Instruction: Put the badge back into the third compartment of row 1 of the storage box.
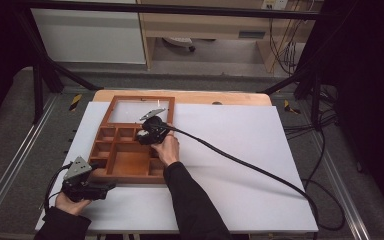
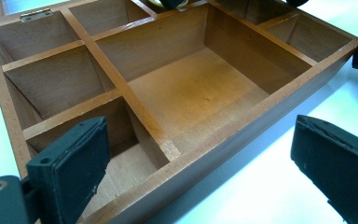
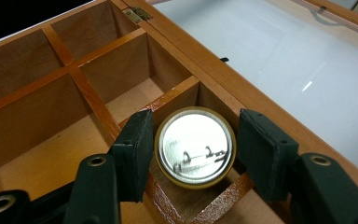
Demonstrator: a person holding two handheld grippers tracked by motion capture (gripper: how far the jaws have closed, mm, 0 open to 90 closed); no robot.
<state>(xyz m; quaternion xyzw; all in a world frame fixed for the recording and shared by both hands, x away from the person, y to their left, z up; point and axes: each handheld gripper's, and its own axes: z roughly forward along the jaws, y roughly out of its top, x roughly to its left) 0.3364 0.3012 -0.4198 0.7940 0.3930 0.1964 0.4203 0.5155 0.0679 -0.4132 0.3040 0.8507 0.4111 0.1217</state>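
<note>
While the person leans in over the white sheet (image 1: 240, 150) on the table, the high view shows a wooden compartment box (image 1: 130, 162) lying open, its glazed lid (image 1: 139, 109) folded back flat behind it. The right gripper (image 1: 147, 136) hangs over the small compartments along the box's far right side, a thick black cable (image 1: 240, 162) trailing off to the right. The left gripper (image 1: 111, 186) sits low at the box's near left corner, held in the left hand (image 1: 70, 204).

In the left gripper view, the two black jaws stand wide apart with nothing between them; one is over a near corner compartment, the other out over the white sheet (image 2: 270, 186) past the box's (image 2: 191, 93) front wall.

In the right gripper view, a round silver pin badge (image 3: 196, 147) with a gold rim shows back-up, its pin visible, over a small compartment next to the hinged edge (image 3: 140, 14). The jaws flank it: the left one is against its rim, the right one just clear, so the right gripper (image 3: 193, 149) is released, not clamped on it.
</note>
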